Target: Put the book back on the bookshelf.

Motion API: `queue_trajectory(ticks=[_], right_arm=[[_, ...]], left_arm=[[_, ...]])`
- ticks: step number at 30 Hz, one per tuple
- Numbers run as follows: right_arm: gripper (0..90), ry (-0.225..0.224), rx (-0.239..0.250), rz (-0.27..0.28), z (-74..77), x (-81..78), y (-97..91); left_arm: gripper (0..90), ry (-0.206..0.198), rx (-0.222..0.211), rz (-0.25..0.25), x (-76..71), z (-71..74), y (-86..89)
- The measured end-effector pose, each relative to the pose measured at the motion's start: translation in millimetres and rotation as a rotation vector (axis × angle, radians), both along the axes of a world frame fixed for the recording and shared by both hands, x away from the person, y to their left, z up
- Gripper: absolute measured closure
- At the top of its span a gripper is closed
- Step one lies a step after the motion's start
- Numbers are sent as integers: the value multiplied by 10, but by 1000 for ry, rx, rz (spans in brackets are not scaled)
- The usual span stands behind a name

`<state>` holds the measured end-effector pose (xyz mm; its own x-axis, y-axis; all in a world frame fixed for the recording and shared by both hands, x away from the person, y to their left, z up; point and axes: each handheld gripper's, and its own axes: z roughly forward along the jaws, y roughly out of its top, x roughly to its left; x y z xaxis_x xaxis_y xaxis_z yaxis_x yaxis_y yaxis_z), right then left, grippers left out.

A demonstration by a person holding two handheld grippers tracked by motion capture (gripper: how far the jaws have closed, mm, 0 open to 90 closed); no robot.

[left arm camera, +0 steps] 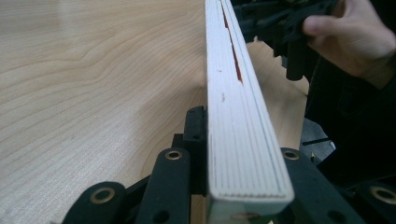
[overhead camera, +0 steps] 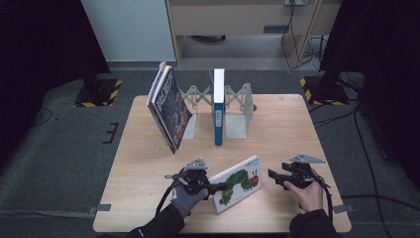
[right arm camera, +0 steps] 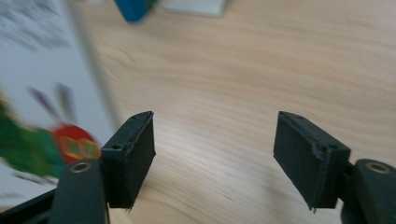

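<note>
Near the front edge of the bench (overhead camera: 148, 198), about midway along it, one white board book (overhead camera: 238, 182) is held with its cover tilted up toward the camera; the cover shows a green caterpillar with a red head. In the left gripper view the book (left arm camera: 236, 116) runs edge-on away from the camera: thick white page block, a thin red streak along one side. Count: two claws, one caterpillar book, one expanding metal book rack (overhead camera: 233, 106) near the back edge, one blue-and-white book (overhead camera: 218, 106) upright in the rack's middle, and a leaning group of dark-covered books (overhead camera: 168, 106) at the rack's left end, at least two, exact number not readable. Left claw (overhead camera: 223, 187): clenched on the lower left edge of the caterpillar book, pads pressed against both faces as the left gripper view shows (left arm camera: 243, 154); the gloved hand holds it near the front edge. Right claw (overhead camera: 273, 176): released, jaws spread wide with bare wood between them in the right gripper view (right arm camera: 215, 158), standing just beside the book's right end, not touching it; the book's cover (right arm camera: 37, 116) shows blurred at the left of that view. Rack contents: the upright blue-and-white book between the scissor sections, the leaning books against its left end.
</note>
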<state>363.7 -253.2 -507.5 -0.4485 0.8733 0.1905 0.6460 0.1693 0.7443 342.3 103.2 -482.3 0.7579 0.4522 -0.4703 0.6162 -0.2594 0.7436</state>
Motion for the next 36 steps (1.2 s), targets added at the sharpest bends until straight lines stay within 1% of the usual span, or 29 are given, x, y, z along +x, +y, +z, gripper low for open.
queue_trajectory(ticks=[1, 2, 4, 5, 7, 9, 11, 13, 16, 18, 20, 22, 23, 24, 26, 29, 32, 34, 36], right_arm=[[250, 10, -40, -3, -32, 12, -20], [250, 17, -68, -4, -56, 22, -33], [227, 40, -108, -11, -94, 41, -51], [219, 40, -122, -11, -106, 47, -57], [201, 62, -138, -16, -130, 56, -58], [194, 73, -157, -10, -154, 62, -55], [182, 84, -156, -13, -181, 64, -51], [180, 76, -158, -13, -188, 68, -54], [164, 68, -164, -14, -199, 64, -53], [135, 54, -177, -18, -215, 58, -45], [82, 37, -187, -18, -244, 56, -29], [67, 8, -211, -11, -275, 55, -17], [57, 7, -208, -13, -282, 50, -10], [49, -4, -211, -13, -291, 52, -13], [37, -21, -199, -20, -314, 47, -17], [33, -20, -198, -20, -314, 49, -15], [29, -15, -196, -18, -314, 53, -16], [29, -15, -195, -17, -314, 54, -16], [29, -15, -195, -17, -315, 54, -17]], left_arm=[[750, 2, -2, 2, 2, 13, 12], [750, 4, -1, 3, 4, 24, 22], [750, 2, -1, 10, 6, 53, 42], [750, 0, 2, 13, 10, 67, 51], [750, 0, 0, 19, 19, 95, 71], [751, 0, -6, 26, 31, 141, 104], [751, -8, -10, 37, 38, 182, 130], [751, -16, -22, 50, 53, 233, 168], [751, -43, -28, 73, 78, 320, 228], [751, -61, -30, 88, 85, 369, 254], [751, -80, -28, 101, 98, 420, 276], [751, -99, -17, 112, 108, 462, 286], [751, -105, -12, 118, 112, 479, 288], [751, -111, -10, 121, 117, 497, 291], [751, -112, -18, 128, 132, 526, 294], [751, -127, -21, 144, 149, 588, 293], [751, -152, -26, 168, 187, 665, 285], [751, -173, -22, 184, 217, 714, 275], [751, -183, -22, 204, 249, 751, 264]])
